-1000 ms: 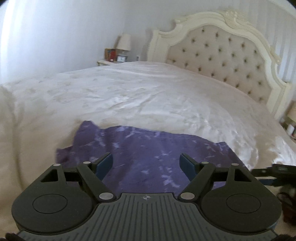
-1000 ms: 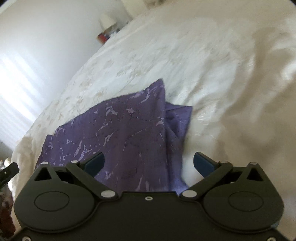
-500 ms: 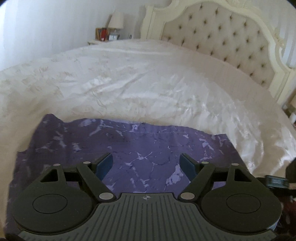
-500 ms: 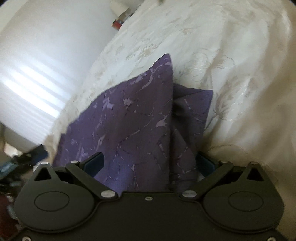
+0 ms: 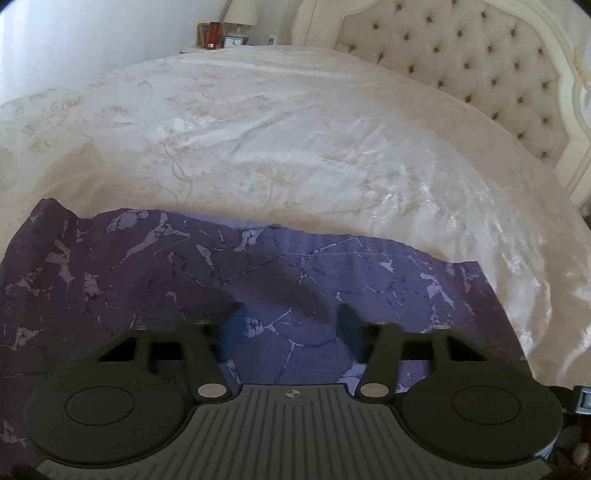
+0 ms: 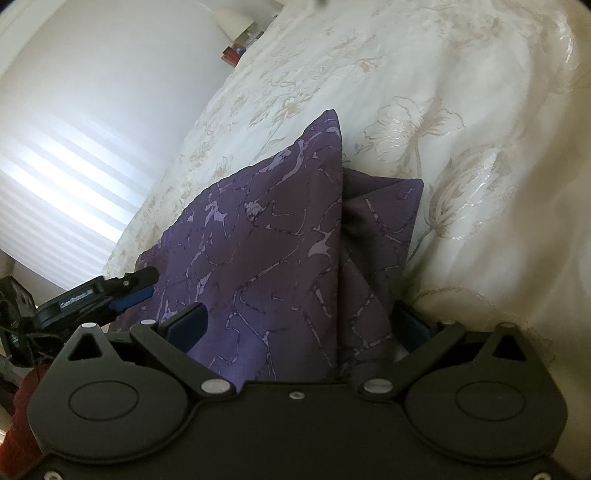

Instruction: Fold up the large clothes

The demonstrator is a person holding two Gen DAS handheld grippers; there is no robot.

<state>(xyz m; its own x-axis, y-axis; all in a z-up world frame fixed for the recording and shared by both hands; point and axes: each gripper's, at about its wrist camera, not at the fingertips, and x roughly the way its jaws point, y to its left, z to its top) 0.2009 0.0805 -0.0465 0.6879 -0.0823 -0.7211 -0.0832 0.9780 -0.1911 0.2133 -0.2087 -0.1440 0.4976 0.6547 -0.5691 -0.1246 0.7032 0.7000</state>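
A purple garment with a pale crackle pattern (image 5: 280, 273) lies folded near the front edge of a bed. My left gripper (image 5: 291, 325) is open just above its near edge, the cloth showing between the blue fingers. In the right wrist view the garment (image 6: 266, 236) rises to a point, with a folded flap on its right side. My right gripper (image 6: 299, 325) is open around the garment's near end, cloth lying between the fingers. The left gripper (image 6: 110, 291) shows at that view's left edge, at the garment's other end.
The cream floral bedspread (image 5: 258, 129) covers the bed behind the garment. A tufted cream headboard (image 5: 480, 62) stands at the back right. A nightstand with a lamp (image 5: 240, 14) and small items is at the back. A bright window blind (image 6: 62, 177) is on the left.
Both grippers have moved down and closer to the garment's near edge. The left fingers have narrowed a little. The left gripper has come into the right wrist view.
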